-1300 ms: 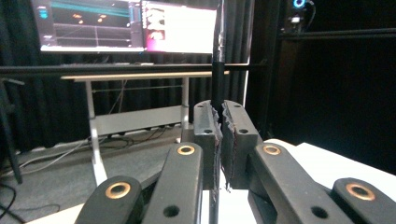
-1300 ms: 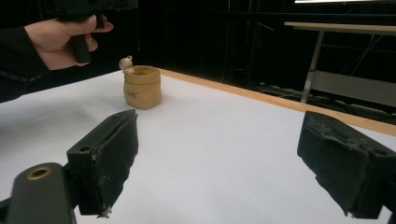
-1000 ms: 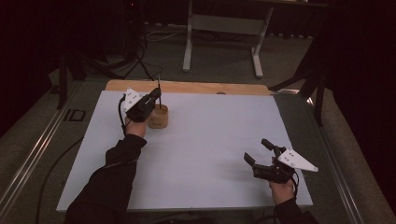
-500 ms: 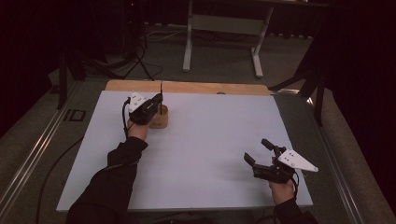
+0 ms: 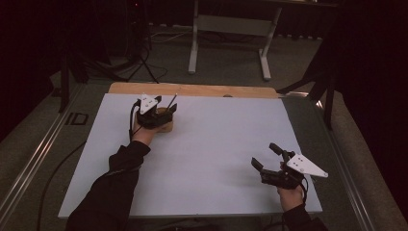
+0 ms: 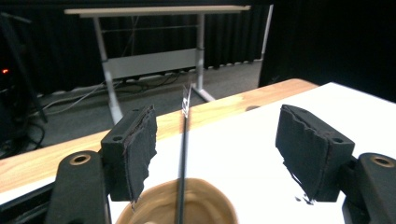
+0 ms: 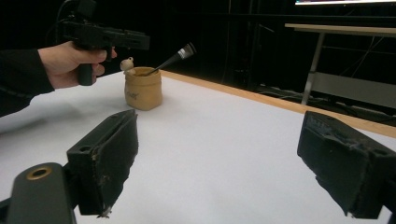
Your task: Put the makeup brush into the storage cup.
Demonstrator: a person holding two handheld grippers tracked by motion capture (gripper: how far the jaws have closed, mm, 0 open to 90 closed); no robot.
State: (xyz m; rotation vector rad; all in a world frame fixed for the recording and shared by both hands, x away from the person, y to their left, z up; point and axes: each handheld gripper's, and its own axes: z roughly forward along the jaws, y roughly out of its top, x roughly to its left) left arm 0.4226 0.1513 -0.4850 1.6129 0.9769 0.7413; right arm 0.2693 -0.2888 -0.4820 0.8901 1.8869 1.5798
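Observation:
A small tan pot stands near the far left of the white tabletop. A thin dark stick leans out of it. My left gripper hovers just above the pot, open. In the left gripper view the stick rises from the pot between the pads, touching neither. My right gripper is held open near the front right with nothing in it. The right gripper view shows the pot, the stick and the left gripper farther off.
A wooden strip runs along the table's far edge. Beyond it on the floor stands a white-legged table frame with cables nearby. Metal rails flank the table's sides.
My left gripper has drifted a little right and nearer, now over the pot. The stick leans more to the right. The right gripper has stayed put.

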